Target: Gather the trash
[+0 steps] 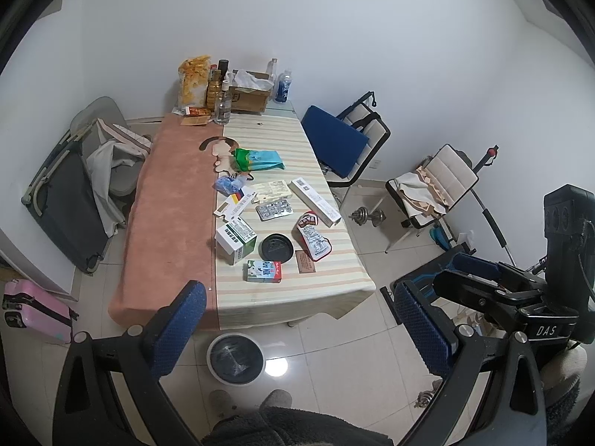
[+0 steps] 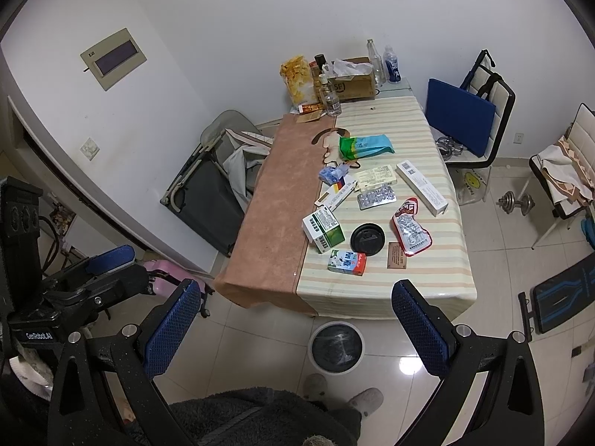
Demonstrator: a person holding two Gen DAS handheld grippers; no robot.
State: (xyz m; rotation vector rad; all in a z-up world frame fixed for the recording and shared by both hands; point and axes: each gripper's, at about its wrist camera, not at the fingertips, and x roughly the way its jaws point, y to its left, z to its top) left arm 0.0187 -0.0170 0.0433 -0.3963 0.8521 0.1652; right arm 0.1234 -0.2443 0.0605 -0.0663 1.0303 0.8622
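Note:
Trash lies on the striped table (image 1: 316,137) (image 2: 427,126): a milk carton (image 1: 264,271) (image 2: 346,261), a black cup lid (image 1: 277,248) (image 2: 367,239), a green-white box (image 1: 235,242) (image 2: 322,231), a red wrapper (image 1: 311,235) (image 2: 410,230), a pill blister (image 1: 274,209) (image 2: 376,197) and a green bag (image 1: 257,160) (image 2: 365,146). A round bin (image 1: 235,358) (image 2: 336,346) with a black liner stands on the floor at the table's near end. My left gripper (image 1: 303,329) and right gripper (image 2: 297,327) are open and empty, held above the floor short of the table.
Bottles, a chip bag and a cardboard box (image 1: 249,94) stand at the table's far end. Chairs (image 1: 349,137) and a dumbbell (image 1: 368,216) are to the right, a folded cot (image 1: 70,200) and pink suitcase (image 1: 35,310) to the left. My slippers (image 2: 366,399) are near the bin.

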